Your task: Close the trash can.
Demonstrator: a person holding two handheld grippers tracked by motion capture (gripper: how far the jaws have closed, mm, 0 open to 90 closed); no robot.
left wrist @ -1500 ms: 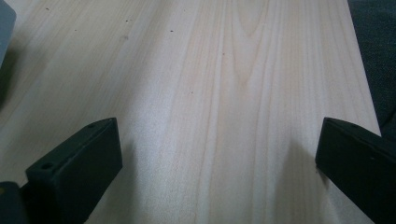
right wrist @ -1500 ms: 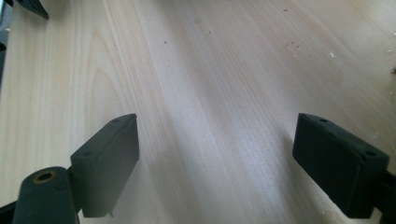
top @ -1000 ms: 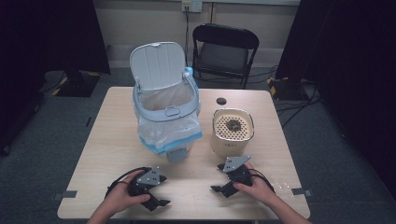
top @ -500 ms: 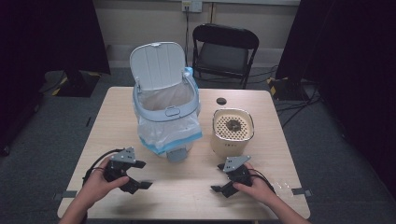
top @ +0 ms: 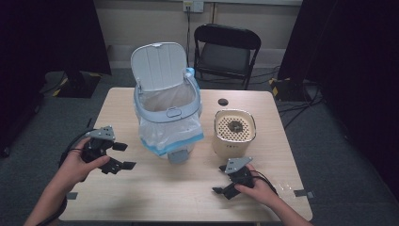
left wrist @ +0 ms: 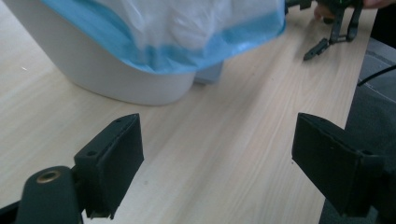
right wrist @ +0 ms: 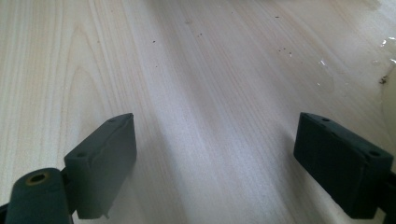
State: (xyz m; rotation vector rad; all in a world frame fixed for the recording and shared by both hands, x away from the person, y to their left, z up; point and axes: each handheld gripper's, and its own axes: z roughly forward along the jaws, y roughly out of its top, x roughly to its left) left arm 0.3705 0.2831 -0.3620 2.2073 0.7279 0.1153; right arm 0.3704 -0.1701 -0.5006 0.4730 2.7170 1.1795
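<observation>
In the high view a white bin [top: 167,117] with its lid up and a blue-edged plastic liner stands mid-table. A cream container [top: 234,132] with a perforated top sits to its right. My left gripper [top: 125,156] is held above the table's left side, open and pointing toward the bin, with nothing between its fingers. In the left gripper view its open jaws [left wrist: 219,172] frame bare wood, with the bin's base [left wrist: 121,79] and the liner [left wrist: 187,51] beyond. My right gripper [top: 220,180] rests low near the front right, open and empty. The right gripper view shows the right gripper [right wrist: 215,168] over bare tabletop.
The wooden table [top: 188,197] has a small black round object [top: 223,101] near its far edge. A black folding chair [top: 226,52] stands behind it. The left gripper view also shows the other gripper [left wrist: 331,37] farther off. A few wet spots [right wrist: 327,70] mark the wood.
The left hand has risen and swung left from the front middle toward the table's left edge. The right hand has stayed in place.
</observation>
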